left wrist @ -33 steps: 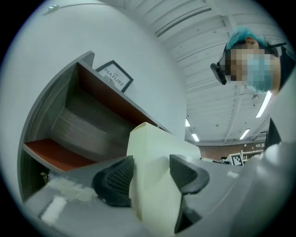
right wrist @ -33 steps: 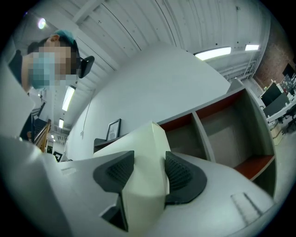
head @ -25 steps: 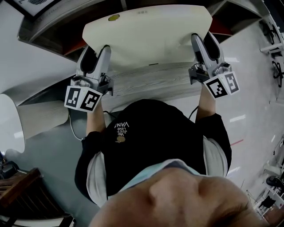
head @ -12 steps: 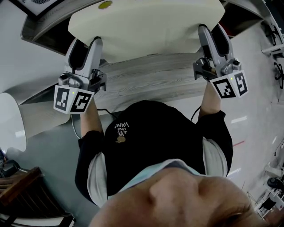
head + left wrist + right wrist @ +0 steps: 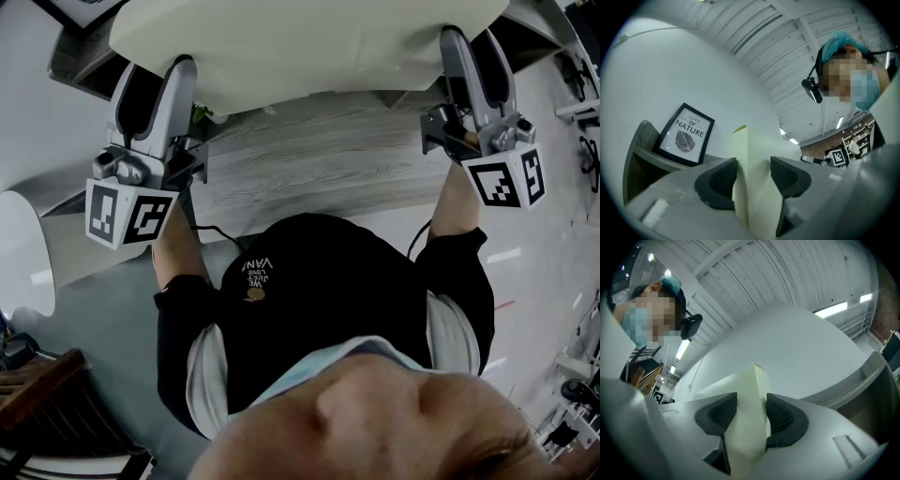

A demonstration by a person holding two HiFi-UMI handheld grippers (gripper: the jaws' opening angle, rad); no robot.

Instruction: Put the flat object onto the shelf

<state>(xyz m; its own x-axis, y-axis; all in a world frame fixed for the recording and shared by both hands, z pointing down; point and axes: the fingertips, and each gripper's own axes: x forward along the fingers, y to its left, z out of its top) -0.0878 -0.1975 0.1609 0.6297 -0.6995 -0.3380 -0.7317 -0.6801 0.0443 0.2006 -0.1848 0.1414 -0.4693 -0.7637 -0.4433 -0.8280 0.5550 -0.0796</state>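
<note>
Both grippers have risen toward the top of the head view since a second ago, and the cream board (image 5: 309,42) has come up with them. Its far edge is now running out of the frame, and more of the grey wood-grain shelf (image 5: 319,159) is showing beneath it. I am holding the board level in front of me by its two ends, above that shelf surface. I cannot tell whether its far side is touching anything. My left gripper (image 5: 157,75) is pinching the left end and my right gripper (image 5: 473,42) is pinching the right end, the two well apart with the whole board spanning between them. In the left gripper view the jaws are clamping the board edge-on, and the dark ribbed pads (image 5: 717,180) are pressing against its two faces with no gap showing. In the right gripper view the same is happening: the pads (image 5: 780,416) are bearing on either face of the thick cream edge, which is standing up between them. Beyond my left jaws a black-framed leaf print (image 5: 686,136), lettered "Love of Nature", is standing on a grey ledge of the shelf and leaning back against the white wall, well clear of the board. My black shirt (image 5: 319,291) is filling the middle of the head view below the shelf.
</note>
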